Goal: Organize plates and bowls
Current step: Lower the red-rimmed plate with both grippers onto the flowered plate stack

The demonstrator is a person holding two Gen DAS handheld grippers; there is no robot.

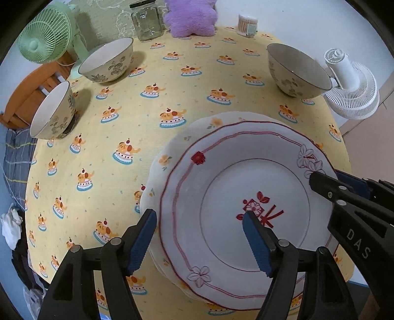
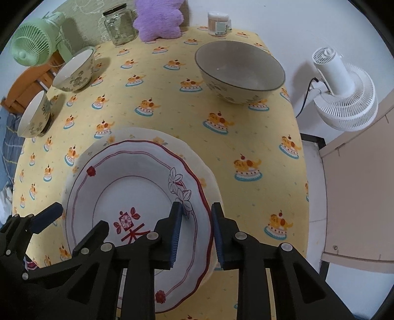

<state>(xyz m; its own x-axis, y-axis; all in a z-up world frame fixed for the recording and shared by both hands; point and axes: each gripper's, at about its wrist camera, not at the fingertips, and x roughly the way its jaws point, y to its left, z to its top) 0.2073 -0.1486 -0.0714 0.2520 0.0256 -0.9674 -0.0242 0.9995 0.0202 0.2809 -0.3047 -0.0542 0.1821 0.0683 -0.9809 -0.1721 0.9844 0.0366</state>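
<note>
A white plate with red trim [image 1: 221, 197] lies on top of a white plate with yellow flowers [image 1: 172, 152]; both show in the right wrist view, red-trim [image 2: 138, 187] over flowered [image 2: 138, 134]. My left gripper [image 1: 199, 242] is open, its fingers astride the stack's left rim. My right gripper [image 2: 197, 233] is open, its fingers astride the red-trim plate's right rim; it shows in the left wrist view [image 1: 327, 187]. Three floral bowls stand on the table: two at the left [image 1: 106, 60] [image 1: 53, 110] and one at the right [image 1: 298, 69].
A yellow tablecloth [image 1: 147, 103] covers the table. At the back stand a green fan [image 1: 44, 34], a glass jar [image 1: 146, 21], a purple plush [image 1: 190, 16] and a cotton swab box [image 1: 247, 24]. A white fan [image 1: 352, 83] stands off the right edge.
</note>
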